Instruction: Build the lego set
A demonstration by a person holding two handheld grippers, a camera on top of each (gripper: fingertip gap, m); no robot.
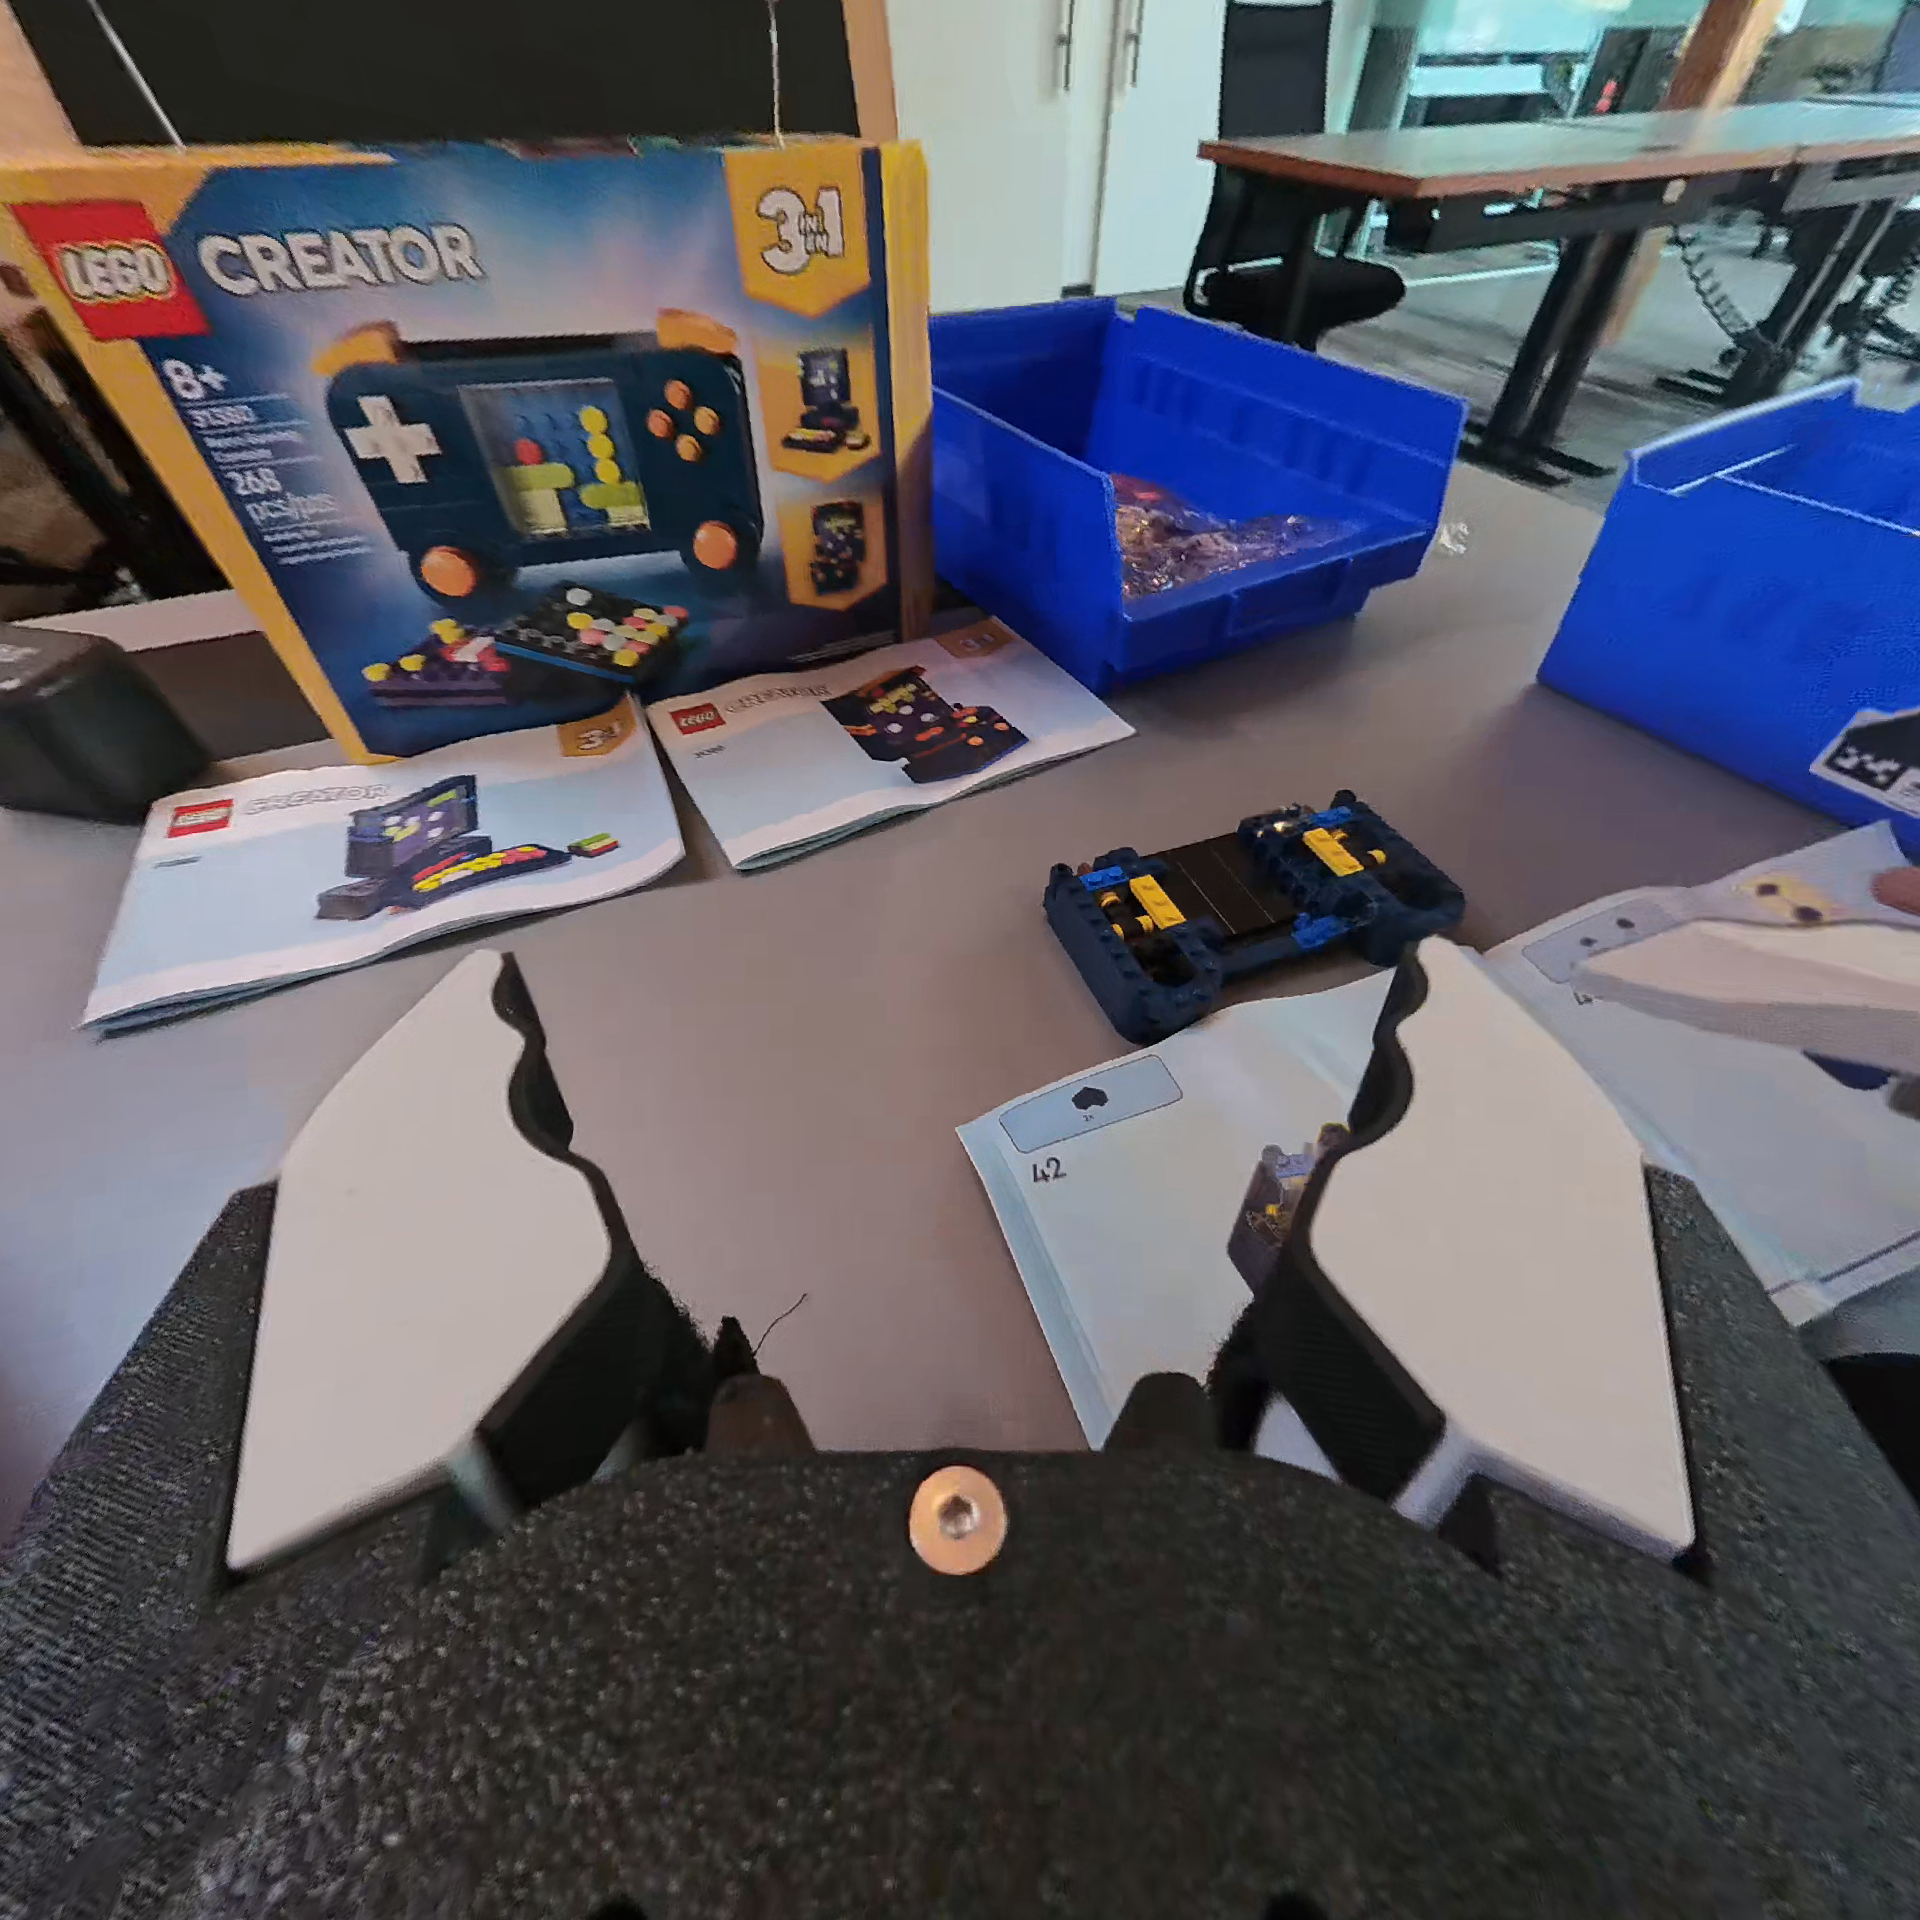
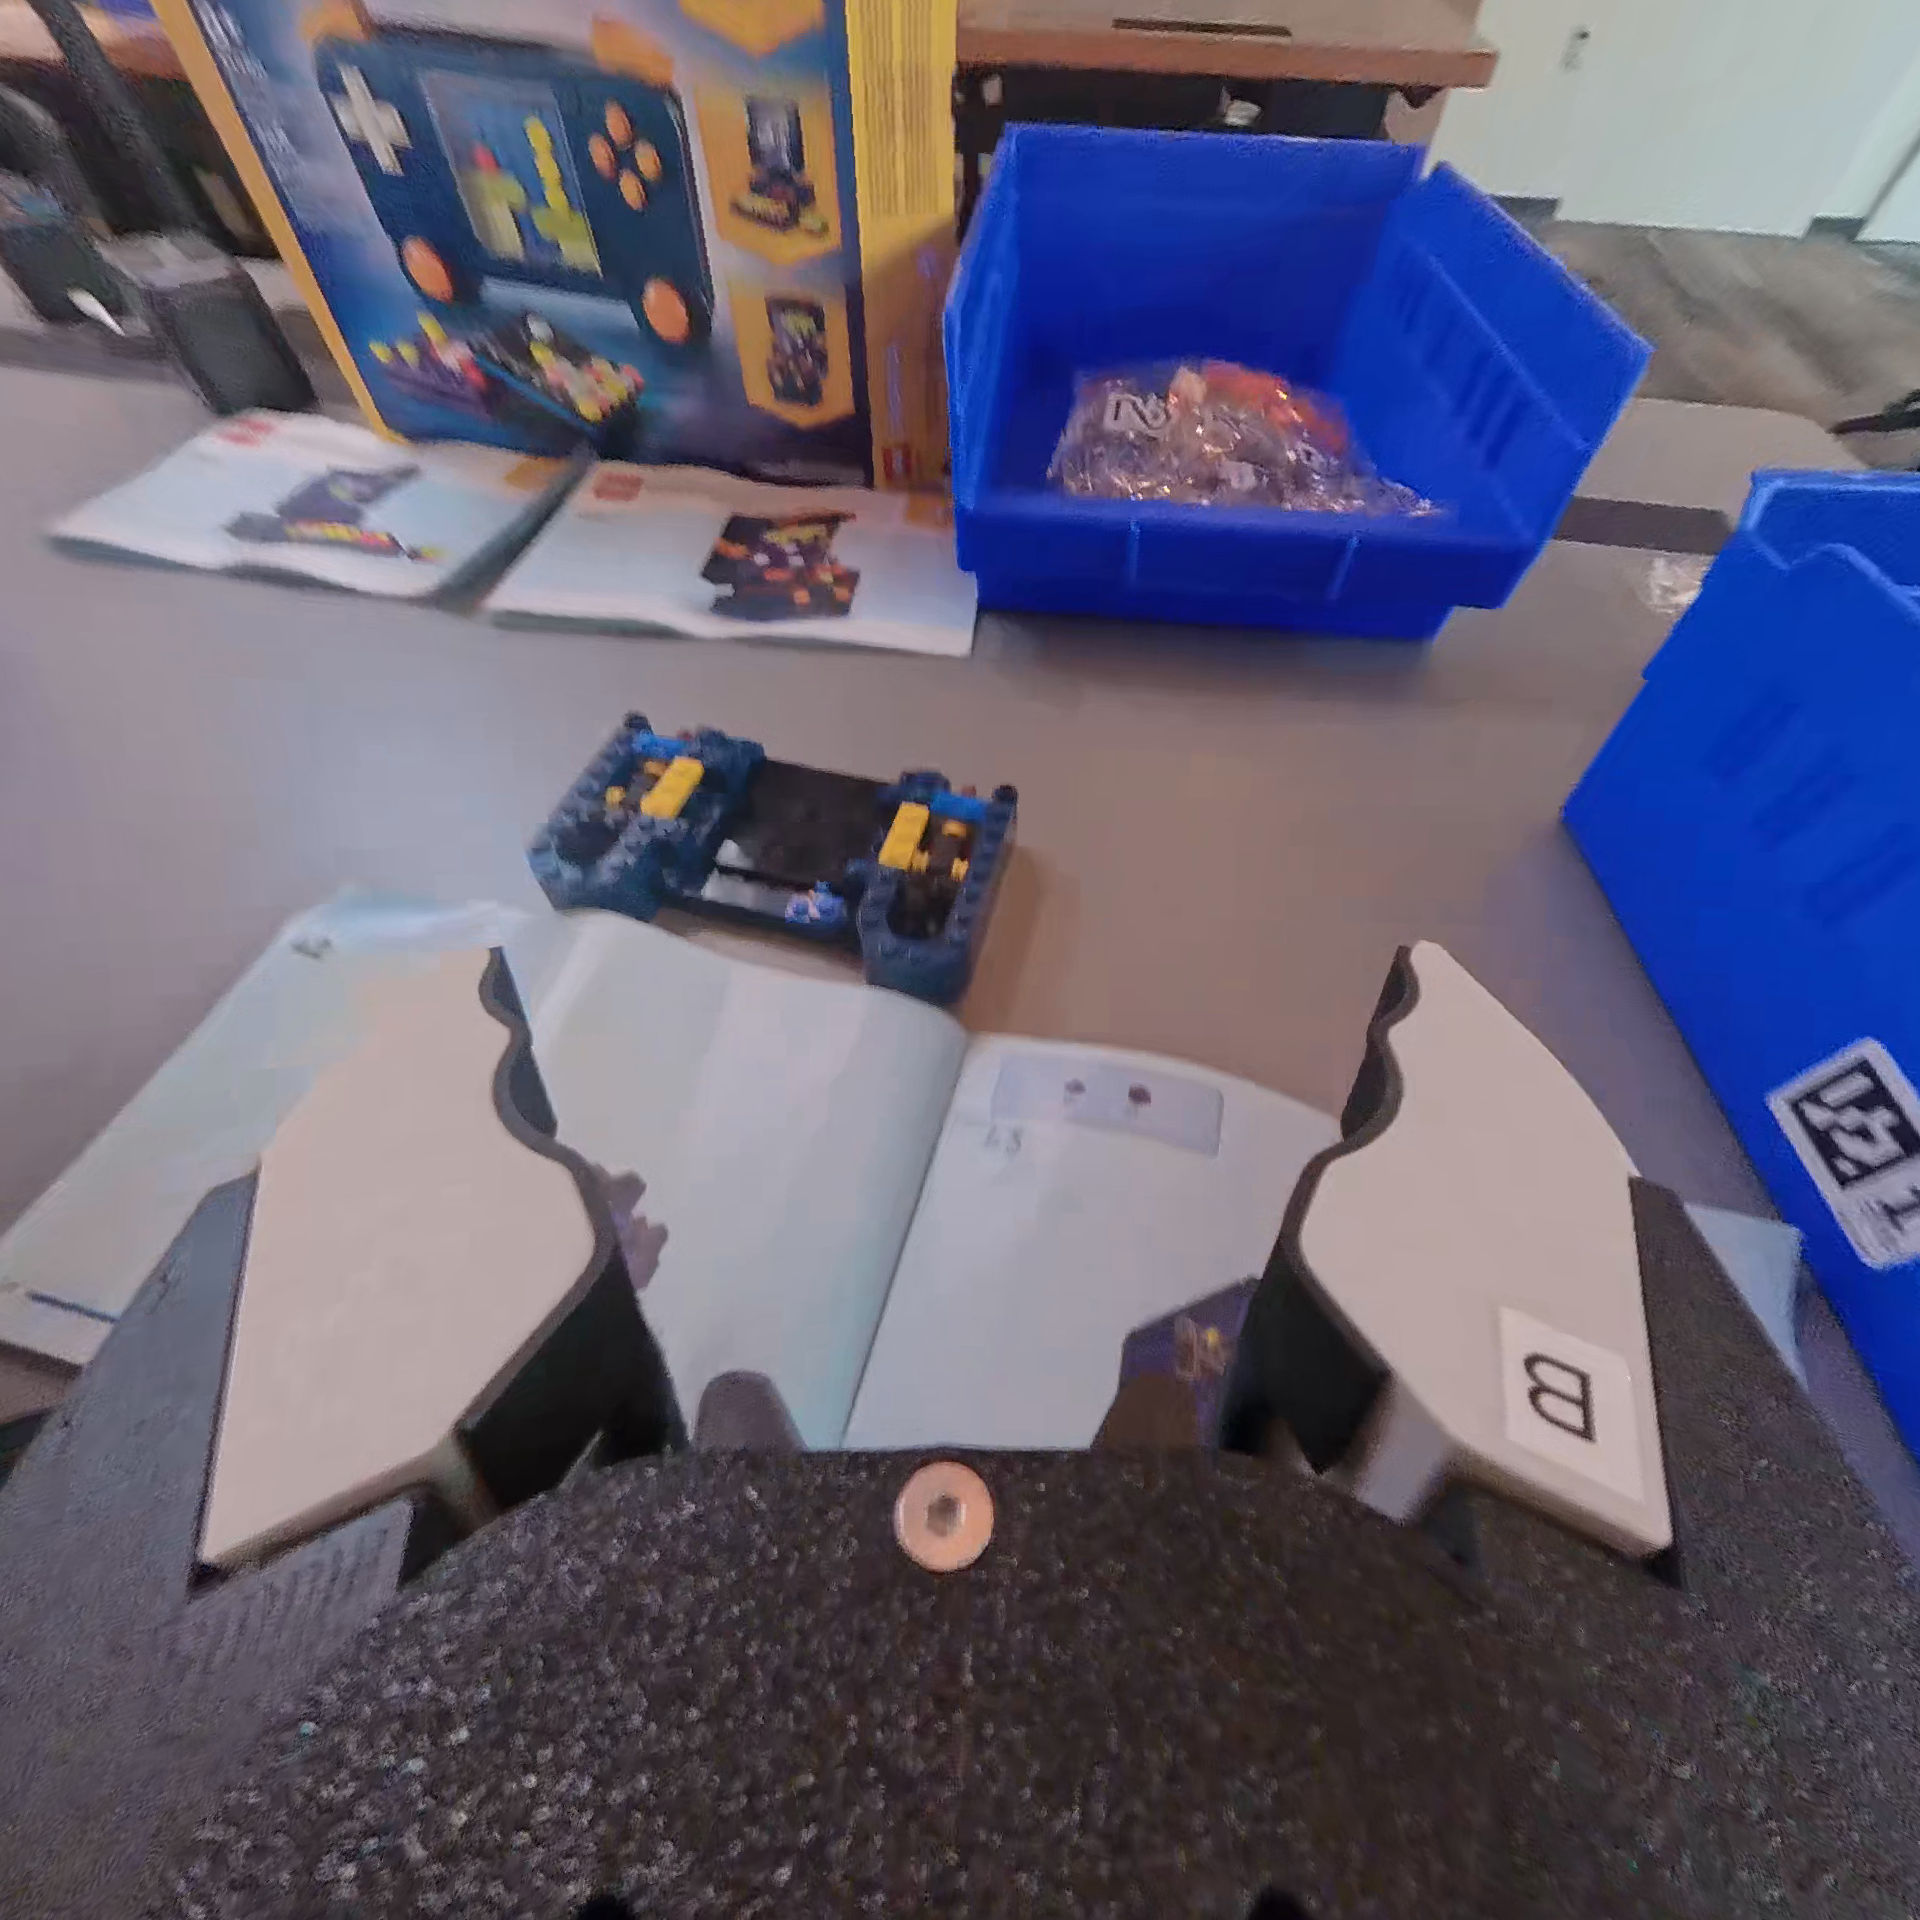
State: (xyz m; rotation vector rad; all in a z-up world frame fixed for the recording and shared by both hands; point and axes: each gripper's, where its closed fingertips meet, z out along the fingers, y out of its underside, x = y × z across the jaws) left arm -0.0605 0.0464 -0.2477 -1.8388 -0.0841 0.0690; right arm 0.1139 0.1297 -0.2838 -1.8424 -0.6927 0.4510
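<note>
In the left wrist view, the left tool [image 1: 951, 997] hangs above the grey worktop [image 1: 810, 1039] with its jaws spread wide and nothing between them. Its right fingertip [image 1: 1455, 997] overlaps the open instruction booklet [image 1: 1132, 1195], which lies flat, probably so its pages can be read while building. Just beyond sits a half-built dark blue brick model [image 1: 1247, 904] with yellow pieces. Farther back, two closed booklets [image 1: 395, 883] lie side by side before an upright toy brick set box [image 1: 468, 436], stood so its printed front shows. All carry print and logos; the bin [image 1: 1174, 488] beside them holds a clear bag.

In the right wrist view, the right tool [image 2: 945, 997] is likewise wide open and empty, poised over the open booklet, with the model [image 2: 774, 852] just past the page edge. A second blue bin [image 2: 1766, 862] at right wears a black-and-white marker label, and one finger [image 2: 1475, 1195] bears a lettered sticker.
</note>
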